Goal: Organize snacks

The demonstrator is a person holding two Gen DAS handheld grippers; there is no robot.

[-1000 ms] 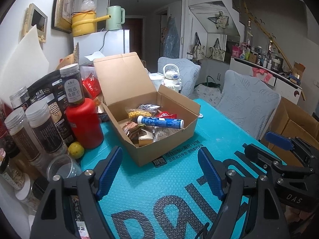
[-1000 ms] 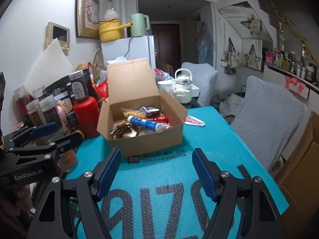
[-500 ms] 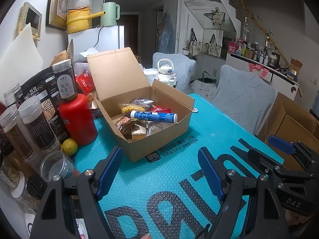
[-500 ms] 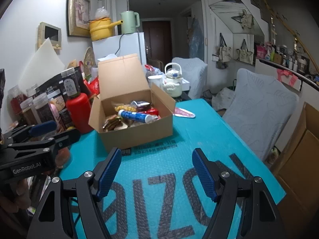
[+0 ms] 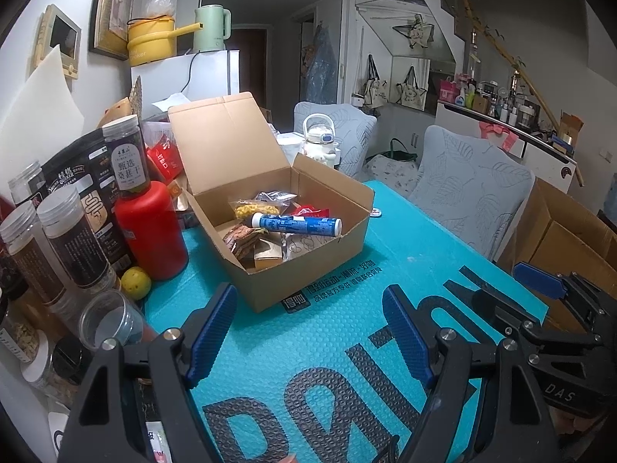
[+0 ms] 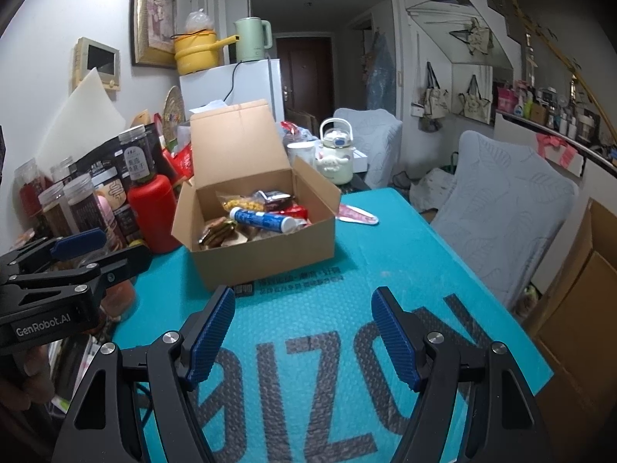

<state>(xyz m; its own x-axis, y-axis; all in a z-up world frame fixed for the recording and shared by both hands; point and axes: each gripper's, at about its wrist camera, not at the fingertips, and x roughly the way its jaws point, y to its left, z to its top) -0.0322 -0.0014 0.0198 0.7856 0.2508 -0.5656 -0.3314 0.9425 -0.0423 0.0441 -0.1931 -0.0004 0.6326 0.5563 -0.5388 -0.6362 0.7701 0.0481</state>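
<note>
**Both grippers hover open over the teal mat, snack box ahead**

At the far left of the table stands a crowd of clear jars (image 5: 73, 239) with dark contents, and a small yellow fruit (image 5: 135, 282) just beside a red bottle (image 5: 150, 231). A dark-lidded jar (image 5: 125, 154) sits on top of that bottle.

The left gripper (image 5: 308, 332) is held low over the teal mat (image 5: 347, 366), angled downward toward the table, its blue-padded fingers (image 5: 211, 330) spread wide with nothing between them. Seen from the right wrist, it enters from the left edge, near the red bottle and the jars, with part of a hand (image 6: 27, 370) dimly visible beneath it.

Beyond it, the open cardboard box (image 5: 308, 270) rests on the mat, its lid standing up at the back. Inside lie the snacks: a blue-and-white tube (image 5: 297, 225) laid across the top, a packet of yellow pieces (image 5: 254, 210), a silvery packet (image 5: 275, 196), a red wrapper (image 5: 310, 210) and brown wrapped items (image 5: 241, 239).

The right gripper (image 6: 302, 335) also tilts down over the mat, nearer the table's right side, jaws well apart and empty. From the left wrist it shows at the lower right edge.

Past the box lies a pink packet (image 6: 356, 216) on the mat, and behind it a white kettle (image 6: 337, 152). A grey chair (image 6: 505, 208) stands at the right of the table.
</note>
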